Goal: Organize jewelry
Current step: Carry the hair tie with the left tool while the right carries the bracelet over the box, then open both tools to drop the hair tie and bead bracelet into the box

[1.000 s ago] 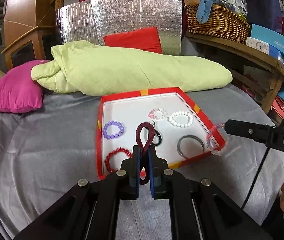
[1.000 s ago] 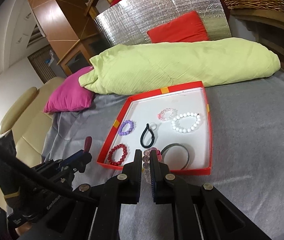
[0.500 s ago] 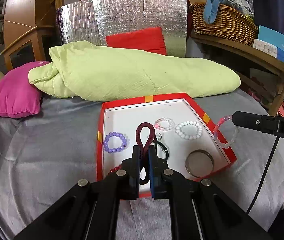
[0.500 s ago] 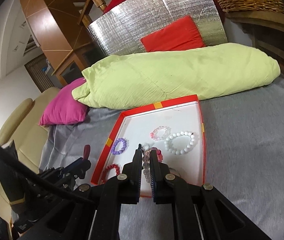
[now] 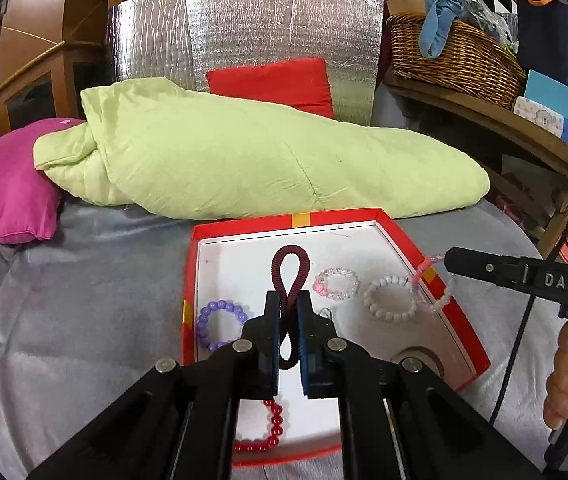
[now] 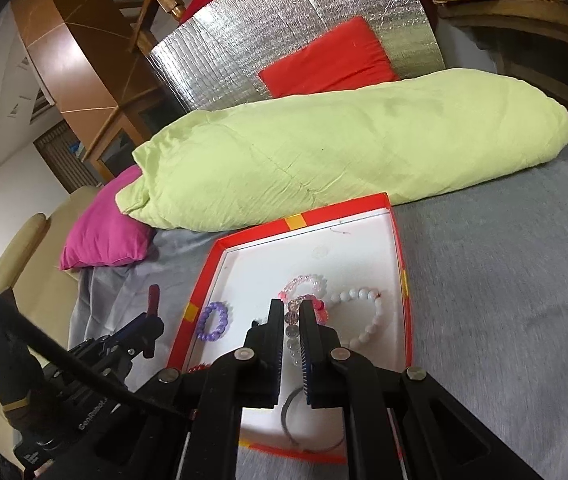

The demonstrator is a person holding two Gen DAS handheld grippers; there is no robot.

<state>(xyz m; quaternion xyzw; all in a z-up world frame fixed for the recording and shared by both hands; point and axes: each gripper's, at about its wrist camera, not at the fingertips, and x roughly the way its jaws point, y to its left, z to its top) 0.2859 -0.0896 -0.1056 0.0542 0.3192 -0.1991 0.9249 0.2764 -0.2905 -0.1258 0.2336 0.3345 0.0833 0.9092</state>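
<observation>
A red tray with a white floor lies on the grey bed cover. In it lie a purple bead bracelet, a pale pink bead bracelet, a white bead bracelet, a red bead bracelet and a metal bangle. My left gripper is shut on a dark red coiled hair tie above the tray. My right gripper is shut on a pink and clear bead bracelet over the tray's right side.
A rolled light green quilt lies just behind the tray. A magenta pillow sits at the left. A red cushion leans on a silver foil panel. A wicker basket stands on a wooden shelf at the right.
Both grippers have moved forward over the tray with their items still held. The tray looks closer and larger in both views.
</observation>
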